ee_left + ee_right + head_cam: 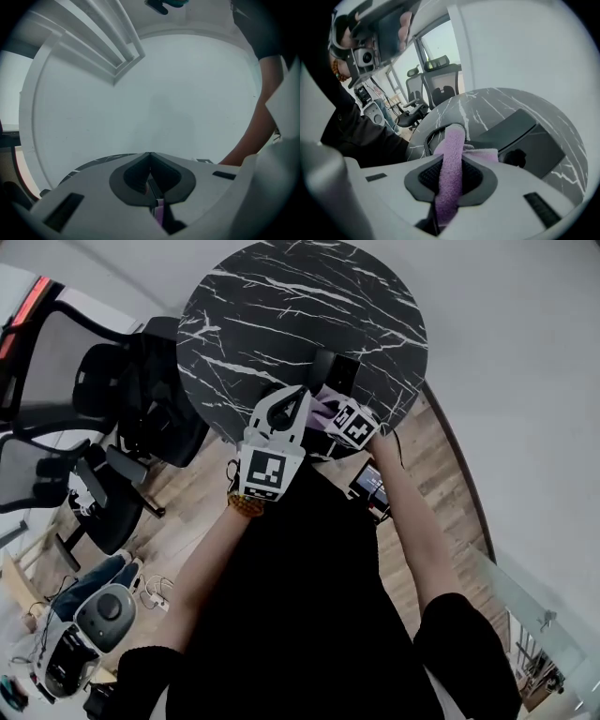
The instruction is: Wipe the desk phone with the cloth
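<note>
A dark grey desk phone [336, 369] sits at the near side of a round black marble table [281, 306]. In the right gripper view its slanted body [520, 136] lies just beyond the jaws, with its coiled cord [425, 140] to the left. My right gripper [452, 161] is shut on a purple cloth [452, 164], which stands up between the pads and drapes toward the phone. From above, the cloth [323, 410] shows beside the phone. My left gripper [297, 396] hovers over the table's near edge, raised and aimed at the white wall. Its jaws [149, 155] meet at the tips; a purple sliver shows behind them.
Black office chairs [103, 409] crowd the table's left side, seen too in the right gripper view [440, 84]. A grey-white machine with cables [89, 620] stands on the wooden floor at lower left. A white wall curves behind the table. A glass panel [525, 615] is at lower right.
</note>
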### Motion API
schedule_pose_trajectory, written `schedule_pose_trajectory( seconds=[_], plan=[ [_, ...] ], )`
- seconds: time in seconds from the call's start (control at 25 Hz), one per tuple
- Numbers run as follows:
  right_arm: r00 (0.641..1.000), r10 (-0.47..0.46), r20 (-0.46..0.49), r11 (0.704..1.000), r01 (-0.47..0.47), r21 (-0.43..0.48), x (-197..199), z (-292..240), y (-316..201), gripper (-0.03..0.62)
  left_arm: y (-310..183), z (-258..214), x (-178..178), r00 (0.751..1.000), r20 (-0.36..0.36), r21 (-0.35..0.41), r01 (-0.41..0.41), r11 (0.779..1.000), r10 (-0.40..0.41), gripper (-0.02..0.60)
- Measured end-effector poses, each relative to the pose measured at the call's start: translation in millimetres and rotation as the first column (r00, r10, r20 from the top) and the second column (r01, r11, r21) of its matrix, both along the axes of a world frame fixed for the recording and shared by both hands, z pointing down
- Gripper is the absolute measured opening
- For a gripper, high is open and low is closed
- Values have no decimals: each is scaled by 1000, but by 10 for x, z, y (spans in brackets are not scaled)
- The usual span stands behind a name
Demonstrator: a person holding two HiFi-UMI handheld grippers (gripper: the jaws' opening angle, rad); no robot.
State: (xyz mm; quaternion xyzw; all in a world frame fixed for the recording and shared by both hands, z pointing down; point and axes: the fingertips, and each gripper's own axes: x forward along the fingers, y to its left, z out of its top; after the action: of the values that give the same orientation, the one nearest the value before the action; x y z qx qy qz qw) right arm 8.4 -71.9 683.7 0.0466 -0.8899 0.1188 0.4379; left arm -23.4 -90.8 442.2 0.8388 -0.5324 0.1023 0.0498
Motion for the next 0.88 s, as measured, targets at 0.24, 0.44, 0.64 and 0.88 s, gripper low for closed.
schedule_pose_trajectory(
  seconds=[0.24,0.44,0.64,0.88],
  plan=[
    [994,41,101,990,-54,132,6,-553,-480,60,-14,8,73,1000,-13,2,-14,1000,14,14],
    [983,78,167,935,-130,330,-17,-1088,-964,60,-32,-34,39,1000,-12,7,-8,1000,8,14],
    [981,86,172,838,-165,520,-77,-1467,-1315,60,-44,-33,-64,1000,-17,6,1,1000,-1,13],
    [982,145,123,734,-190,652,5,-1582,-1576,60,-24,43,-129,999,-41,-9,16,1000,-17,14]
  ],
)
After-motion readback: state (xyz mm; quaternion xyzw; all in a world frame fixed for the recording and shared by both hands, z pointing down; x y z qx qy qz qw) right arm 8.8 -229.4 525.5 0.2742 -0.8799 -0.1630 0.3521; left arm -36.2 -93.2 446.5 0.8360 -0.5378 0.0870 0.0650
